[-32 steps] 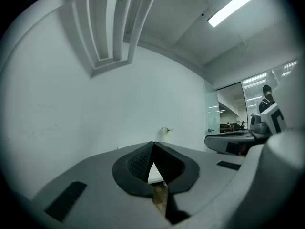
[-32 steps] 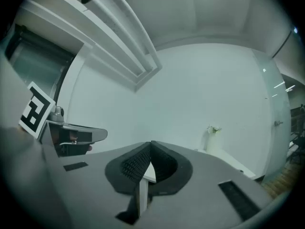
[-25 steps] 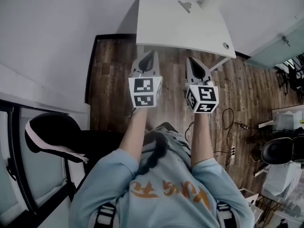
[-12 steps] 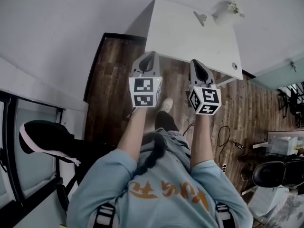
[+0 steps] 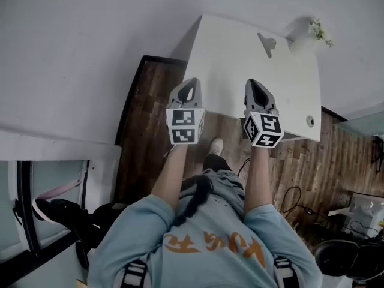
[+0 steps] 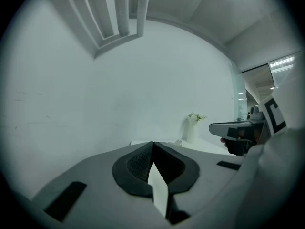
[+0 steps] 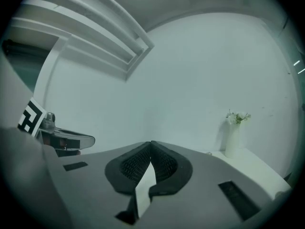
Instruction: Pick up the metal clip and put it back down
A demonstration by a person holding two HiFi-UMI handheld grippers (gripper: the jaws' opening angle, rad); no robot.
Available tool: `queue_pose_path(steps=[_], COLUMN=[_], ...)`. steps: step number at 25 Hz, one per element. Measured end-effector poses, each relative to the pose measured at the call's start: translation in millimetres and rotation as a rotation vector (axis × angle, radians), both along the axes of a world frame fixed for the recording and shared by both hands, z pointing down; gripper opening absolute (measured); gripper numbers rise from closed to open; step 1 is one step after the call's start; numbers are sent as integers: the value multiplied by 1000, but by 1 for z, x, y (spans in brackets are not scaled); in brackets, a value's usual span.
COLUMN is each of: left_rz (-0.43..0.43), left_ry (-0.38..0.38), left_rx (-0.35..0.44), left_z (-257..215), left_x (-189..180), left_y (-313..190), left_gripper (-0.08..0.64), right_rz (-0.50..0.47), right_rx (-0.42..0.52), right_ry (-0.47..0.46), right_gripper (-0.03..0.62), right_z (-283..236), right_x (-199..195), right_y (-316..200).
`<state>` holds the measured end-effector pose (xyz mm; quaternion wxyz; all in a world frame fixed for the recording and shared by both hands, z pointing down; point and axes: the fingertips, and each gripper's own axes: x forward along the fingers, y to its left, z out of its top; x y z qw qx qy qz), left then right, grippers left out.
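Note:
The metal clip (image 5: 266, 42) is a small grey piece that lies on the far part of the white table (image 5: 240, 59), next to a white vase with flowers (image 5: 303, 38). My left gripper (image 5: 191, 84) and right gripper (image 5: 254, 84) hang side by side over the table's near edge, well short of the clip. Both are shut with nothing between the jaws. In the left gripper view the left gripper (image 6: 153, 144) points at the vase (image 6: 192, 128). In the right gripper view the right gripper (image 7: 151, 144) has the vase (image 7: 233, 137) to its right.
A round cable hole (image 5: 310, 121) sits at the table's near right corner. Dark wood floor (image 5: 144, 131) lies under me, with a white wall to the left. A black chair (image 5: 66, 215) stands at the lower left, and cables and furniture (image 5: 336, 221) at the lower right.
The table has come nearer and lower in the head view. Both grippers, still shut, have gone from over the floor to over the table's near edge.

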<state>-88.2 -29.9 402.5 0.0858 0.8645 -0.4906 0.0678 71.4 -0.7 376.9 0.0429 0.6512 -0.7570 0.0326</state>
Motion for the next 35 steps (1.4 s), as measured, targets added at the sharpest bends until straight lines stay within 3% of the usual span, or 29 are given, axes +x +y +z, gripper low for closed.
queue_pose_path(steps=[6, 9, 17, 25, 35], left_rz=[34, 52, 45, 108, 153], left_ry=[-44, -65, -122, -110, -89], left_rx=[-18, -21, -104, -214, -244], left_z=[1, 1, 36, 82, 94], left_x=[92, 121, 140, 174, 195], left_y=[-75, -97, -140, -174, -218], left_gripper=[20, 20, 20, 20, 20], right_rz=[15, 38, 33, 132, 216], right_rx=[2, -6, -88, -185, -273], right_ry=[-24, -56, -115, -105, -99], right_gripper=[13, 12, 12, 12, 14], right_z=[-9, -5, 40, 79, 124], right_x=[90, 122, 143, 191, 237], right_y=[-81, -105, -149, -171, -217])
